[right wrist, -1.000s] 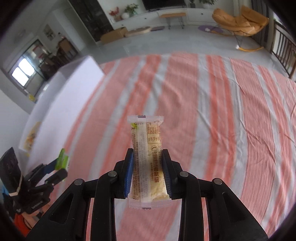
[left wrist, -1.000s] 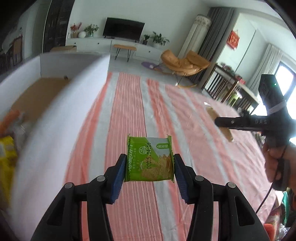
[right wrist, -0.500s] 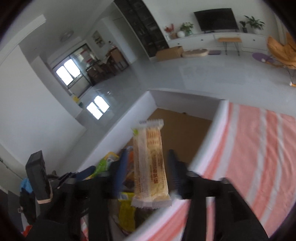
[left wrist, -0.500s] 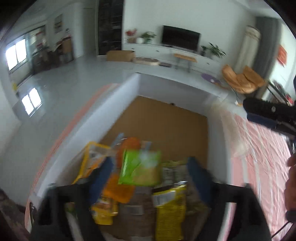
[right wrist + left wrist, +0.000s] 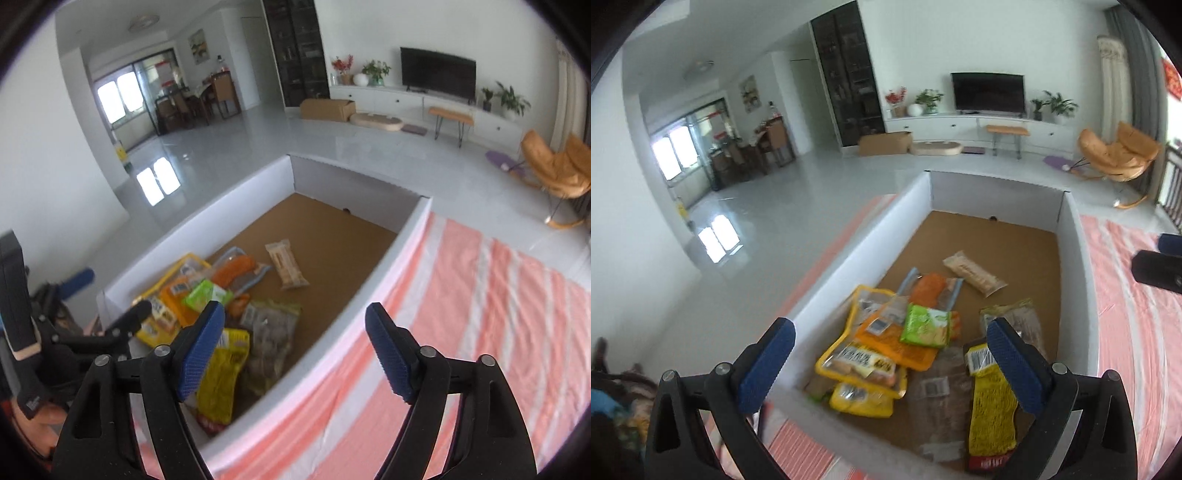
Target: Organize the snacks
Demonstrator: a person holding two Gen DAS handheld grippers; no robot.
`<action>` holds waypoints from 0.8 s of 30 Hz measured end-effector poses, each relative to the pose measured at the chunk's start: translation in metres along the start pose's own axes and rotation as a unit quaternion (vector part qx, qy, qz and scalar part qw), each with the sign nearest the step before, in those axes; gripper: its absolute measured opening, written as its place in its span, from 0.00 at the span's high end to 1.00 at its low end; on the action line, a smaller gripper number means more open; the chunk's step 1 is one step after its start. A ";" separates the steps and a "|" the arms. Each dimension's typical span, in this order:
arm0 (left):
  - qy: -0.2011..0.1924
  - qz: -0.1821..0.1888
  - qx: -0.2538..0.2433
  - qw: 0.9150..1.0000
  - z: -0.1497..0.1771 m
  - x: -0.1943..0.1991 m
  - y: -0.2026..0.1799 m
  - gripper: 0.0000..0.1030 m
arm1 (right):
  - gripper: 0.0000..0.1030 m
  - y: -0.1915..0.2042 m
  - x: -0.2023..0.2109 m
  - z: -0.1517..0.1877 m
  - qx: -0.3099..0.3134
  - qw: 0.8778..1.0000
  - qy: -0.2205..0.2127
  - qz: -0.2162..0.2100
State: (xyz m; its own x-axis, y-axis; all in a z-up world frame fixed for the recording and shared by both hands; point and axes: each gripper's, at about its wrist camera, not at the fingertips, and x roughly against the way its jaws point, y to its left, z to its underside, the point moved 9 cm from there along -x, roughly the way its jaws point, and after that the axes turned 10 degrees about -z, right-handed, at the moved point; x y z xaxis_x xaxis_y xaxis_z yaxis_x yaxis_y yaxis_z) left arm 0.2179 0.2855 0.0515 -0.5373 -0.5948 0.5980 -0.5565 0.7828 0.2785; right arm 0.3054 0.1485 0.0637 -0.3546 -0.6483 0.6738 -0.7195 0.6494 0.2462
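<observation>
We look across a bright living room with pale glossy floor tiles, a black television (image 5: 988,92) on a white low cabinet and an orange lounge chair (image 5: 1117,157) at the far right. Nearer, a cloth with salmon and white stripes (image 5: 480,314) covers the tabletop, and on it stands a shallow white-walled cardboard box with a brown floor (image 5: 997,240).

The left gripper (image 5: 892,360) hangs above the near corner of the box, tilted down into it. Its jaws have just been opening and now stand wide apart, released, with nothing between the blue pads. Below them, the small green cracker packet (image 5: 926,325) lies on top of a heap of yellow and orange snack bags (image 5: 871,354) in the near half of the box. Beyond it, the pale beige wrapped bar (image 5: 973,273) rests alone on the brown floor.

The right gripper (image 5: 295,345) hovers over the box's right wall, also angled downward; its jaws have likewise just been opening, and they are empty and spread.

In the right wrist view, a fingertip of the left gripper covers part of the heap, and only a bit of the person's hand (image 5: 40,421) shows at the lower left edge. The print on the wrappers is too blurred to read. In the left wrist view, the right gripper is cut off at the right edge.
</observation>
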 end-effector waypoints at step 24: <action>0.030 0.042 0.016 0.999 0.020 0.020 0.041 0.00 | 0.15 0.067 0.009 0.005 0.016 0.998 0.024 0.053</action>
State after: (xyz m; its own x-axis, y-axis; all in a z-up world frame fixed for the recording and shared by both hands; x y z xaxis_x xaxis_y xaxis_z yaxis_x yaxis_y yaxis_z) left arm 0.1717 0.3024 0.0594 -0.5438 -0.5146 0.6629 -0.5312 0.8226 0.2028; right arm 0.2515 0.1839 0.0832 -0.4021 -0.5564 0.7272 -0.6984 0.6999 0.1493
